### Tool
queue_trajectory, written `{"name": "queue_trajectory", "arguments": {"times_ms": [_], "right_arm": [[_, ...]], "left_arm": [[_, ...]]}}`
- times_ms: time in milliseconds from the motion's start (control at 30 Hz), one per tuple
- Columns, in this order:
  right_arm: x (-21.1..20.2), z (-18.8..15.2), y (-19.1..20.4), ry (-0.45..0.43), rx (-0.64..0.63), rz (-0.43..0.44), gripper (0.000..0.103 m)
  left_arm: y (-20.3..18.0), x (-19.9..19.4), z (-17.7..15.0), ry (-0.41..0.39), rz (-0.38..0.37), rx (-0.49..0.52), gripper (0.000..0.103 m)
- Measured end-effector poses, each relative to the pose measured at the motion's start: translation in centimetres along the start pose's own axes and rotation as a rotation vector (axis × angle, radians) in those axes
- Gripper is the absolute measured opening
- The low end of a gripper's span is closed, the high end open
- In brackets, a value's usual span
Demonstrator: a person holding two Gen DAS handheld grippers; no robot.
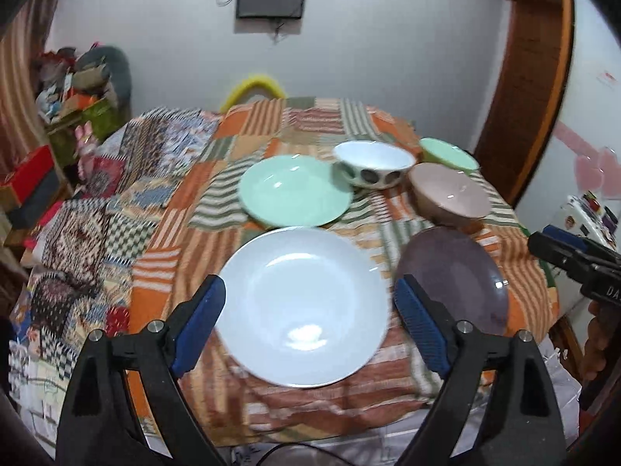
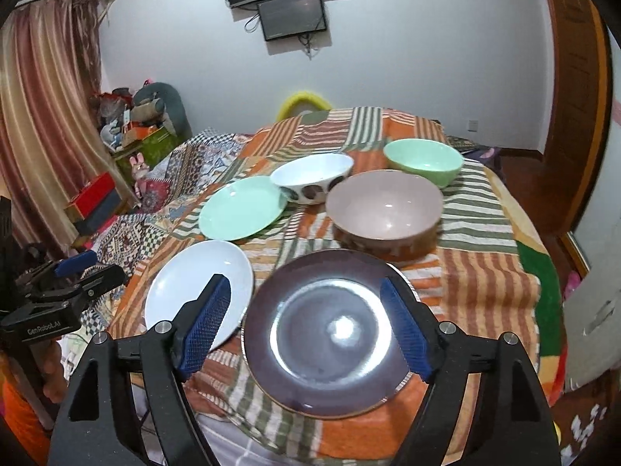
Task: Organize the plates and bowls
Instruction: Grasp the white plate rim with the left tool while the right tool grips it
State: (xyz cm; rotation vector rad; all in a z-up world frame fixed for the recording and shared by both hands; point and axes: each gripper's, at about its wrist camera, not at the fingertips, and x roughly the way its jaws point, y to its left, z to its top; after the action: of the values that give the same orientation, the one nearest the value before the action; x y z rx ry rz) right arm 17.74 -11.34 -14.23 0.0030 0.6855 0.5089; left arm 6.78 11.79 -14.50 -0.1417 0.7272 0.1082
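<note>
Hovering with jaws spread wide and empty, the left gripper frames the glossy round white plate near the striped patchwork cloth's front edge; the right gripper, equally wide and empty, frames the dark purple plate beside it.

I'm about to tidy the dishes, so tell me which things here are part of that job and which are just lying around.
Part of the job: white plate, mint plate, dark purple plate, spotted white bowl, pink-brown bowl, mint bowl.

Just lying around: striped blanket, red box, screen on the wall, curtain.
</note>
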Motion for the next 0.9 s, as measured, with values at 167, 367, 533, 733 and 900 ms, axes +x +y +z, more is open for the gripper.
{"name": "queue_trajectory", "arguments": {"times_ms": [167,367,533,733,900], "right_arm": [[2.4,0.3,1.9,0.037,-0.043,0.013,0.077],[5.7,0.3,3.8,0.1,-0.067,0.052,0.077],[8.1,0.2,4.7,0.148,-0.088,0.076,0.076],[10.9,0.3,5.5,0.214,-0.096,0.103,0.054],[12.8,0.1,6.0,0.265,-0.106,0.12,0.042]], "left_arm": [[3.1,1.8,-1.2,0.051,0.038,-0.042,0.09],[6.5,4.1,-2.8,0.101,0.05,-0.114,0.079],[8.8,5.7,-3.7,0.15,0.021,-0.177,0.052],[9.1,6.9,-3.9,0.148,0.004,-0.164,0.031],[9.0,8.3,-3.5,0.145,-0.007,-0.146,0.03]]}}
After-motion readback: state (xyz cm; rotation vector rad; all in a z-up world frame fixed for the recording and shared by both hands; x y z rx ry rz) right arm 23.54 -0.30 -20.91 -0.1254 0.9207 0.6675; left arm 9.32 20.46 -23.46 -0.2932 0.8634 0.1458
